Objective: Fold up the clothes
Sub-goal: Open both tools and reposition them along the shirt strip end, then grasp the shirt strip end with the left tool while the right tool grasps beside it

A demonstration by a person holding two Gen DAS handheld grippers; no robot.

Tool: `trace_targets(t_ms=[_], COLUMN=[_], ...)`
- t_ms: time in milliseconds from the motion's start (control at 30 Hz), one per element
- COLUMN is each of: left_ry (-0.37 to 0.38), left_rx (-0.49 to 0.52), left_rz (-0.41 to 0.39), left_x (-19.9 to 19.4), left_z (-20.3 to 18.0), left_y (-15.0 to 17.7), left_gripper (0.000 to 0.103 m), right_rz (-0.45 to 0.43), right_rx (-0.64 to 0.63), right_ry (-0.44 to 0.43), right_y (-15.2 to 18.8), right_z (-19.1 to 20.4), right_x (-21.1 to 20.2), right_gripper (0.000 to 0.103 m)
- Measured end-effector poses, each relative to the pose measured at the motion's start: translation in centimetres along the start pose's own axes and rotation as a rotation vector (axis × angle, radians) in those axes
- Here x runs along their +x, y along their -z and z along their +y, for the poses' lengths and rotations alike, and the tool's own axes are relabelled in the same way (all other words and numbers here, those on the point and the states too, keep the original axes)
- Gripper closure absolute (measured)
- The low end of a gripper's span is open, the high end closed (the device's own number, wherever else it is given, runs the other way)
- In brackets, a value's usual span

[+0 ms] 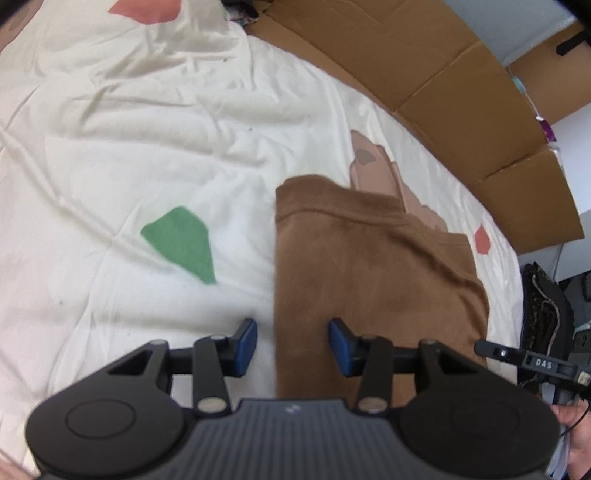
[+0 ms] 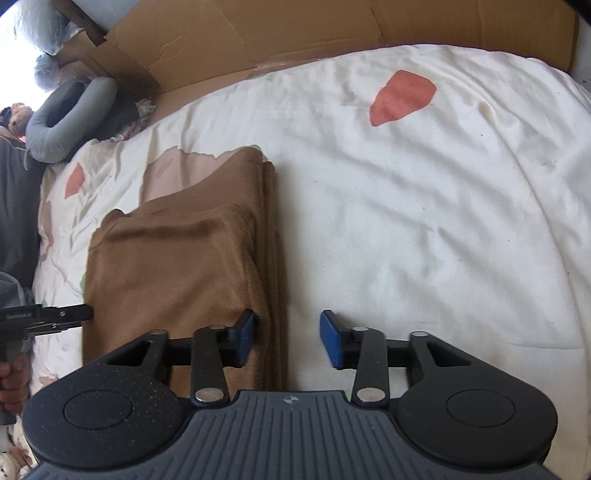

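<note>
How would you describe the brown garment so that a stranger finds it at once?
Look at the white bedsheet with coloured patches, bordered by flat cardboard. On it lies the brown garment, folded into a thick rectangle. It is the only plain brown, fuzzy, raised thing; the patches are flat prints.

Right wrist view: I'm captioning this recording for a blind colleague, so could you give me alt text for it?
A folded brown garment lies on a white bedsheet with red patches. The right gripper hangs open over the garment's right edge, one blue finger above the cloth, the other above bare sheet. Cardboard lines the far side, and the left gripper pokes in at the left.
</note>
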State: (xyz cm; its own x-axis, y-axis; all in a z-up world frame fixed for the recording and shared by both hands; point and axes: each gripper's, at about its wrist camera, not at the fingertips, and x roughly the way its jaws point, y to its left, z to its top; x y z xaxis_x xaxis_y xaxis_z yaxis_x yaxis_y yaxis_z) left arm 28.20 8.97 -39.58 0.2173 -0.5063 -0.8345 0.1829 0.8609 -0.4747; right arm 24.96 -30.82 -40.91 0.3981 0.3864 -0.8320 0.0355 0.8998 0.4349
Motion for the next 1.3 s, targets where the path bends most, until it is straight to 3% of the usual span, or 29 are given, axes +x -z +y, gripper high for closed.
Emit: trace_targets(t_ms=[300,433,567,700,967,1033,1067,1100,1167,1300], left_ry=[0.013,0.016,0.031,0.055,0.096,0.097,0.099,0.103,0.111,0.127], left_rx=[0.01,-0.003,-0.025,-0.095,-0.101,-0.094,-0.084,-0.072,-0.053,-0.035], left_rz=[-0.081,-0.116,-0.116,-0.09,-0.092,-0.102,-0.113,-0.128,-0.155,-0.171], left_x=[0.3,0.6,1.3,2.2,2.9,2.8,2.7,2.4,1.9,1.2], left_z=[-0.2,0.1,0.5,1.5,2.1,2.1,2.0,1.8,1.5,1.3], left_y=[-3.0,-4.0,-4.5,-4.7,-5.3,-5.2,-5.1,-5.0,-4.7,-4.3], left_gripper=[0.066,0.077,0.077,0.07,0.07,0.074,0.075,0.077,0.079,0.078], right_rz=[-0.024,-0.026,-0.023,-0.006,0.042,0.055,0.058,0.058,0.051,0.029], right_rx=[-0.018,-0.013,0.005,0.031,0.086,0.087,0.083,0.082,0.063,-0.017], right_ry=[-0.033,-0.031,-0.033,-0.048,-0.1,-0.108,-0.108,-0.109,-0.104,-0.067], right_y=[-1.5,-2.0,-2.2,-2.5,-2.8,-3.0,-3.1,-3.1,-3.2,-3.2], right_z=[1.0,1.0,0.7,0.3,-0.5,-0.4,-0.4,-0.3,0.3,1.9], right_x=[-0.1,0.6,1.2,1.9,3.3,3.5,3.6,3.5,3.3,2.4], right_gripper=[0.063,0.064,0.064,0.063,0.063,0.063,0.065,0.076,0.084,0.086])
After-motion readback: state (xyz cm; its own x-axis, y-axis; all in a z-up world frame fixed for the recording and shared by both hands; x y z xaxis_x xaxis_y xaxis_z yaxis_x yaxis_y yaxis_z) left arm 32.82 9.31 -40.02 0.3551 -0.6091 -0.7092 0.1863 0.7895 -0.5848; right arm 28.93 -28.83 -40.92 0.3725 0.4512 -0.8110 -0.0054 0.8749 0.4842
